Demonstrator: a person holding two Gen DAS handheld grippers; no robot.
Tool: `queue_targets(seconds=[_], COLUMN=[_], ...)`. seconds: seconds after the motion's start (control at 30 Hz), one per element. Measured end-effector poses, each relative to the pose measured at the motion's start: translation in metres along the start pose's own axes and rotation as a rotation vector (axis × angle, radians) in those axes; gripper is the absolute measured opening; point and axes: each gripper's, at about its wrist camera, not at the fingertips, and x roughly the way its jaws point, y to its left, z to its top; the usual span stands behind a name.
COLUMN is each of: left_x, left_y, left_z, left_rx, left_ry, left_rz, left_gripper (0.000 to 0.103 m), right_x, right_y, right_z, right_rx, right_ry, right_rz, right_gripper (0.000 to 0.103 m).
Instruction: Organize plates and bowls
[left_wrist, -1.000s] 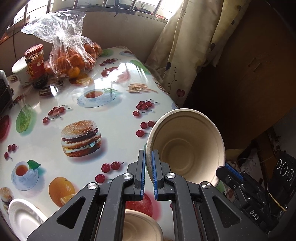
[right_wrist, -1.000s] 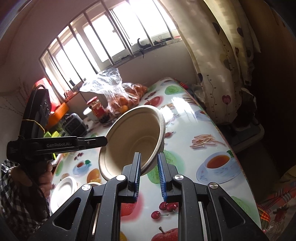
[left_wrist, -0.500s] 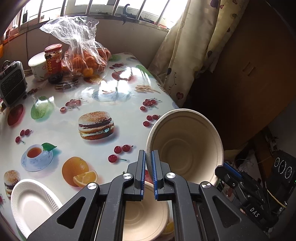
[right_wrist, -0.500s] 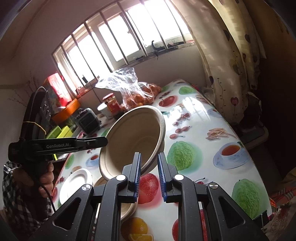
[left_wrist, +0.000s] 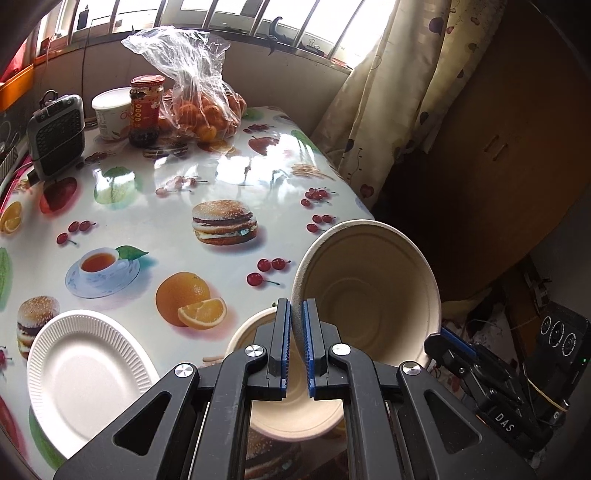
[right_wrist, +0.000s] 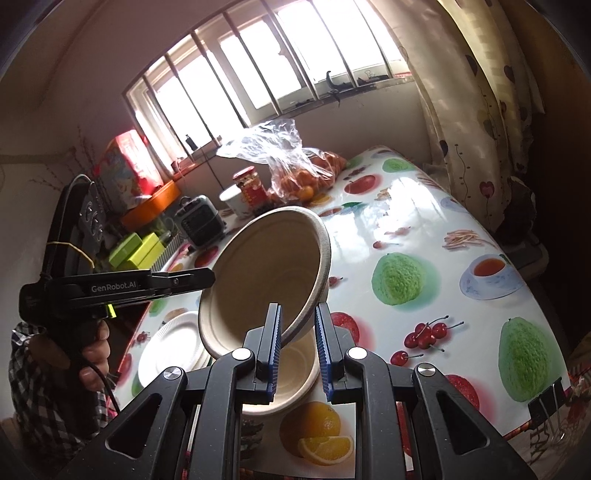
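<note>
In the left wrist view, a small fan heater (left_wrist: 56, 134), a white tub (left_wrist: 110, 112), a red-lidded jar (left_wrist: 146, 107) and a bag of oranges (left_wrist: 201, 98) are lined up along the upper left. A white paper plate (left_wrist: 86, 376) is parked at lower left on the desk (left_wrist: 155, 206). The beige bowl (left_wrist: 369, 291) is held tilted in mid-frame, its rim clenched by the left gripper (left_wrist: 294, 347) and, at lower right, by the right gripper (right_wrist: 297, 341). A second bowl (left_wrist: 295, 413) sits right underneath.

The held bowl (left_wrist: 369, 295) has moved over the second bowl (left_wrist: 295, 413).
</note>
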Motion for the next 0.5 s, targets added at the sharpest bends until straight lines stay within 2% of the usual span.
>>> queue_targets(seconds=[0.5], left_x=[-0.010], left_y=[0.024], left_z=[-0.030], left_rx=[-0.039], left_ry=[0.008], left_rz=[0.014], left_gripper=[0.007], right_x=[0.011], right_y=[0.019], right_z=[-0.022], right_rx=[-0.011], right_ry=[0.048], right_rz=[0.014], right_gripper=[0.018])
